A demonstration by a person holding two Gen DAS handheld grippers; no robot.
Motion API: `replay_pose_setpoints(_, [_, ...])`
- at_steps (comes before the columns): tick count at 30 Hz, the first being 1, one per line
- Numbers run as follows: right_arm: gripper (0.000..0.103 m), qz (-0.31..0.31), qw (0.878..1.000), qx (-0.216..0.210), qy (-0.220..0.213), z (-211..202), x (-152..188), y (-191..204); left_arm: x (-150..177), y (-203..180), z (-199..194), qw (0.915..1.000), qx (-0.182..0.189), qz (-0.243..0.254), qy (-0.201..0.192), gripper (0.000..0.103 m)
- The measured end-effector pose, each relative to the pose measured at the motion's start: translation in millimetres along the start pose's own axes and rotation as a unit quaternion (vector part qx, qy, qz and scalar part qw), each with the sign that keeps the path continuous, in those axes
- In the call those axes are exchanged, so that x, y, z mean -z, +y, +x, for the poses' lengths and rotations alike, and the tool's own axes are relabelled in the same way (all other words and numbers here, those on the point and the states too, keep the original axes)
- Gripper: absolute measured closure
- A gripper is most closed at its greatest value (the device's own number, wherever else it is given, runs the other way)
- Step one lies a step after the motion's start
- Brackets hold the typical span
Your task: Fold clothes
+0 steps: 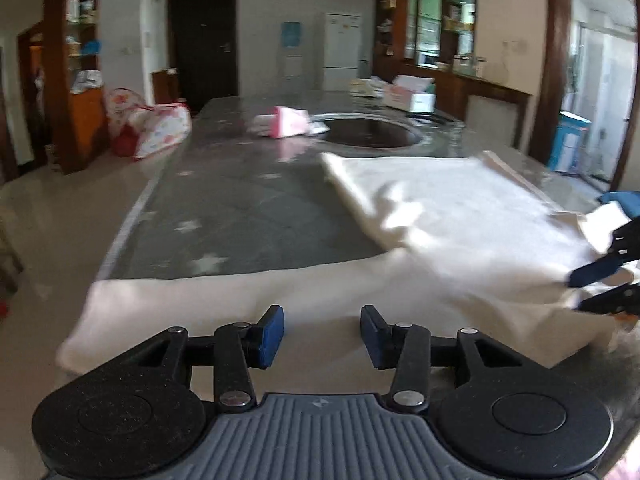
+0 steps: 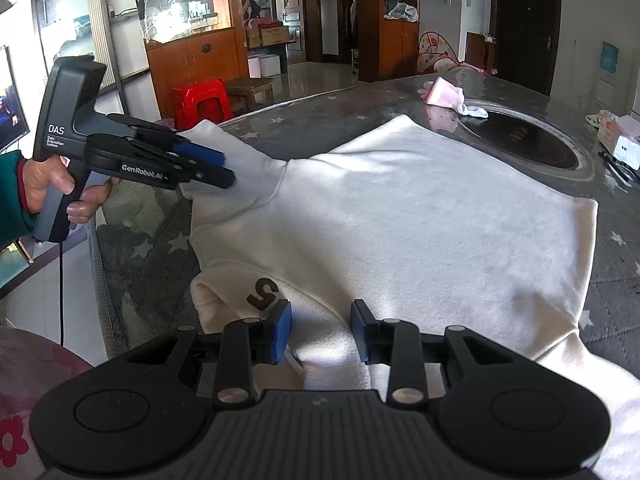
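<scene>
A white sweatshirt point(image 2: 420, 232) lies spread on the grey star-patterned table point(image 2: 624, 264), with a brown number by its near edge. It also shows in the left wrist view point(image 1: 448, 216). My left gripper point(image 1: 322, 336) is open, its pads just above the sleeve point(image 1: 192, 300) at the table's near edge; in the right wrist view it point(image 2: 220, 168) hovers at that sleeve point(image 2: 224, 148). My right gripper point(image 2: 321, 330) is open over the sweatshirt's near edge, with cloth between the jaws. It shows at the right edge of the left wrist view point(image 1: 584, 292).
A pink and white folded cloth point(image 1: 286, 122) lies farther along the table beside a round dark inset hob point(image 1: 368, 132). Boxes point(image 1: 412, 94) stand at the table's far right. A red stool point(image 2: 202, 100) and wooden cabinets stand on the floor beyond.
</scene>
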State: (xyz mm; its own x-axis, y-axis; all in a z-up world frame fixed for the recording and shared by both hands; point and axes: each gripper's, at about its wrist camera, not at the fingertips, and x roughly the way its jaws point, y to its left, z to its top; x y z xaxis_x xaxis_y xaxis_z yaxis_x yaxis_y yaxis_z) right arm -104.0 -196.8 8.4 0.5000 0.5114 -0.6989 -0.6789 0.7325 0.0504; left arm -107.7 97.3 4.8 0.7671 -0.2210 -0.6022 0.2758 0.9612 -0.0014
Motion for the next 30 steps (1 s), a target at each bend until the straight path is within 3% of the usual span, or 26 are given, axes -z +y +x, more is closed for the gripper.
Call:
replay_pose_setpoints(5, [0.070, 0.000, 1.000, 0.002, -0.001, 0.7, 0.2, 1.5, -16.5, 13.5, 0.6, 0.9987, -0.043, -0.022, 0.019, 0.059])
replay_pose_setpoints(11, [0.070, 0.002, 1.000, 0.005, -0.002, 0.5, 0.6, 1.8, -56.3, -20.0, 14.4, 0.9995, 0.032, -0.008, -0.002, 0.059])
replay_pose_setpoints(15, [0.070, 0.004, 1.000, 0.006, -0.002, 0.3, 0.4, 2.6, -80.3, -45.3, 39.2, 0.9973, 0.073, 0.008, 0.001, 0.069])
replay_pose_setpoints(18, [0.069, 0.004, 1.000, 0.005, -0.002, 0.2, 0.2, 2.6, -86.5, -53.1, 61.3, 0.9962, 0.083, 0.019, 0.016, 0.078])
replay_pose_setpoints(24, [0.069, 0.006, 1.000, 0.003, -0.003, 0.3, 1.2, 1.2, -88.0, -49.1, 96.4, 0.9951, 0.083, 0.013, 0.052, 0.081])
replay_pose_setpoints(30, [0.069, 0.006, 1.000, -0.001, -0.003, -0.3, 1.5, -0.5, -90.2, -28.9, 105.0, 0.9964, 0.072, -0.005, 0.045, 0.081])
